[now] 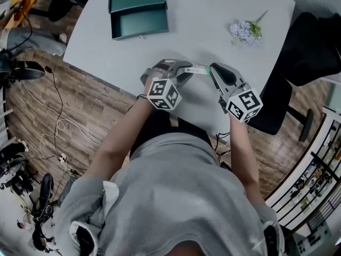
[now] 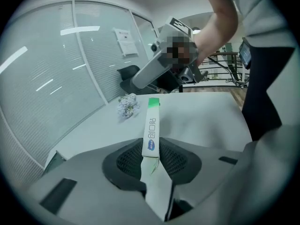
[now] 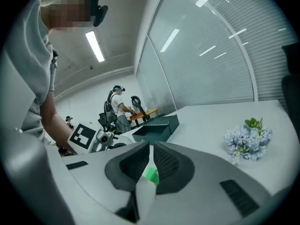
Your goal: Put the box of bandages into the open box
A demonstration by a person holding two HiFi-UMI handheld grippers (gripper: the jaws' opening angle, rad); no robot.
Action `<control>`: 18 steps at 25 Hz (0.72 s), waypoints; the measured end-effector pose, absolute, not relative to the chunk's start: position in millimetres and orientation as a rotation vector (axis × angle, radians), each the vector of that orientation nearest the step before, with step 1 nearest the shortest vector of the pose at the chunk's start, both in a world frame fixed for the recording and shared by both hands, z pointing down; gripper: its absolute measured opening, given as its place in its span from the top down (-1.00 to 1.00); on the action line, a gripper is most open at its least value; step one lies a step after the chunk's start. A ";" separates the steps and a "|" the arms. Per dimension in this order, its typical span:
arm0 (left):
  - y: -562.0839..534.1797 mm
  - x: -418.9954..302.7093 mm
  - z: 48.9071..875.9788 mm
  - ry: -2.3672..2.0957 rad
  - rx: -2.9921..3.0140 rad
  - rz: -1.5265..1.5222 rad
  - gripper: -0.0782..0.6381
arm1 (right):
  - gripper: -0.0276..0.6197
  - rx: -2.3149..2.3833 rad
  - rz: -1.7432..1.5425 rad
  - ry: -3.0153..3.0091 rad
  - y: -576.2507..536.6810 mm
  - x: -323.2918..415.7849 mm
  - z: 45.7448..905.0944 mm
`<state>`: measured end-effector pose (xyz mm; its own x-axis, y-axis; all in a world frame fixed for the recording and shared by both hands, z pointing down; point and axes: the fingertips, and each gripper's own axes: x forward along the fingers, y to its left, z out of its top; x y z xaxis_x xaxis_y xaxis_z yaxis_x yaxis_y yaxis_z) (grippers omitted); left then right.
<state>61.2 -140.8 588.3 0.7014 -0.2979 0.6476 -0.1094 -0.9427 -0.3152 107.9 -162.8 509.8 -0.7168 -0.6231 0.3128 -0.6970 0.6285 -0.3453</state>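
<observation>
checker: grip status, left side?

observer: your left gripper (image 1: 185, 68) is clamped on the box of bandages (image 2: 151, 125). in the left gripper view both dark pads press against its sides. the box of bandages runs up the centre of the frame, its printed narrow side facing the camera and its green end farthest away.

checker: right side?

observer: your right gripper (image 1: 213, 71) has its jaws pinched nearly together on that green end. it shows low centre in the right gripper view, between the two pads.

checker: position of the box of bandages overall?

observer: centre of the head view. it bridges your two grippers, one at each end, over the pale table (image 1: 213, 15) near that table's lower edge.

checker: target?

observer: the open box (image 1: 139, 21) is dark green with its lid tipped back. it sits on the table in the upper left-centre of the head view, well apart from the box of bandages.

checker: anything else on the table?

observer: a bunch of flowers (image 1: 245, 30) at upper right, touching neither box.
</observation>
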 end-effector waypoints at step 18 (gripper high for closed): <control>-302.2 -115.5 536.6 1.116 -2.561 -1.161 0.47 | 0.74 1.034 0.571 -2.656 -183.1 79.9 501.6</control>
